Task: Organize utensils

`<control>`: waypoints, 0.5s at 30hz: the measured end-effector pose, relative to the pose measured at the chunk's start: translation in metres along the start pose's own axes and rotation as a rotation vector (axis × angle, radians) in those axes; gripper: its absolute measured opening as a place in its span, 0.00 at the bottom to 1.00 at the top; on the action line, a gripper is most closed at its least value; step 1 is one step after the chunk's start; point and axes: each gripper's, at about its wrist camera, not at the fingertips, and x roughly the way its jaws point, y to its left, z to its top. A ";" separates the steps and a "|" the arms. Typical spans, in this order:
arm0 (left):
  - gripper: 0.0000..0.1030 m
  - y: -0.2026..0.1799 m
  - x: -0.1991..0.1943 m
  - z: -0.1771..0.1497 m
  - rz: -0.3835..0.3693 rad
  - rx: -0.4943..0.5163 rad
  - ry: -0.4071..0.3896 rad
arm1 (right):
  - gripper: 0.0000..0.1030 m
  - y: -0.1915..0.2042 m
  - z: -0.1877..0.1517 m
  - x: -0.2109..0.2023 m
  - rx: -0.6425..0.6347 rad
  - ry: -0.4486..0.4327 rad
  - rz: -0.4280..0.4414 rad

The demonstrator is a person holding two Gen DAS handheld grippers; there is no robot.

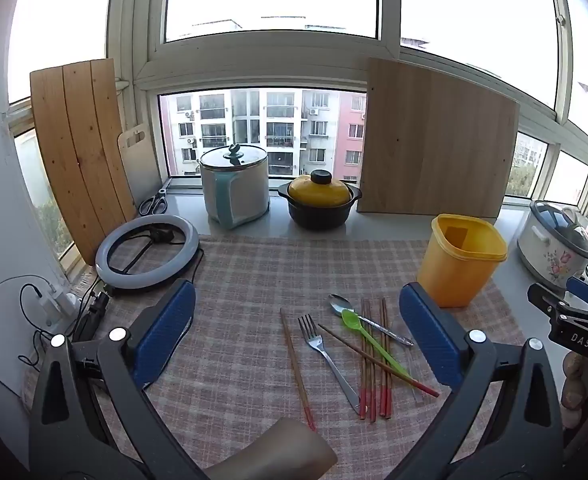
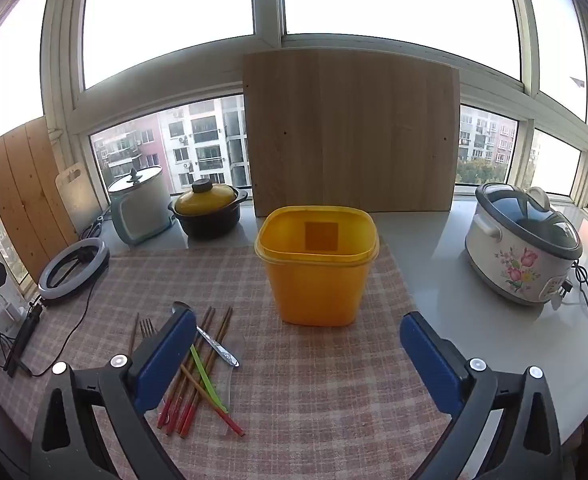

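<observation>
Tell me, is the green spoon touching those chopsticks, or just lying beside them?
Touching. In the left wrist view the green spoon lies across the chopsticks, its handle crossing over several of them with no gap showing.

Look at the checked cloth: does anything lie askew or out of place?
Yes. One red-tipped wooden chopstick lies diagonally across the parallel red-tipped chopsticks, under the green plastic spoon. Another chopstick lies apart, left of the steel fork.
</observation>
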 end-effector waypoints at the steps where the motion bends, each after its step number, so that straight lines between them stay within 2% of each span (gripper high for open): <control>1: 1.00 0.000 0.000 0.000 -0.002 0.000 -0.002 | 1.00 0.000 0.000 0.000 0.005 -0.001 0.004; 5: 1.00 0.001 0.005 0.002 -0.003 -0.003 0.013 | 1.00 -0.001 -0.001 0.000 0.002 -0.009 0.004; 7: 1.00 -0.003 0.001 -0.003 0.007 0.015 -0.019 | 1.00 -0.002 0.001 0.003 0.003 -0.006 0.005; 15: 1.00 -0.002 0.000 -0.001 0.001 0.011 -0.021 | 1.00 0.000 -0.001 0.001 0.014 -0.003 0.007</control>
